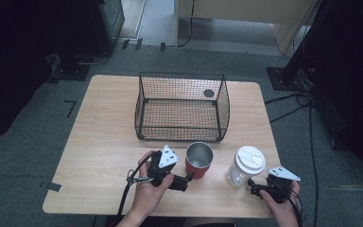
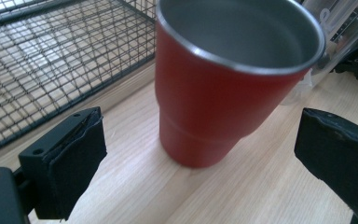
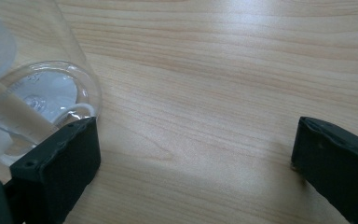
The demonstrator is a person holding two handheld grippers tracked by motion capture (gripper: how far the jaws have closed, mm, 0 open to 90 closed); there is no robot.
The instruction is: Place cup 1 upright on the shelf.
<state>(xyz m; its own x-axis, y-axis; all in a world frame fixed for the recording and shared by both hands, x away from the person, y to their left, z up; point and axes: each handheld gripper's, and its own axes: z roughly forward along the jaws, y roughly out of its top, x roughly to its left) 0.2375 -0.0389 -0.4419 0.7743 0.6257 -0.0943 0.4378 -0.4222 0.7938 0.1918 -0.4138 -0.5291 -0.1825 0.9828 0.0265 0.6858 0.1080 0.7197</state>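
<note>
We see the left gripper (image 2: 200, 154) spread wide, its 2 jaws either side of the red tumbler (image 2: 223, 88) without touching it; the tumbler stands upright on the table (image 1: 104, 142), just in front of the wire basket (image 1: 182, 106). The right gripper (image 3: 191, 158) is also spread wide, 1 jaw just beside the base of the clear lidded cup (image 3: 32, 102), holding nothing. The cup's top is cut off in the right gripper view, and whether that jaw touches the cup is hard to make out.
</note>
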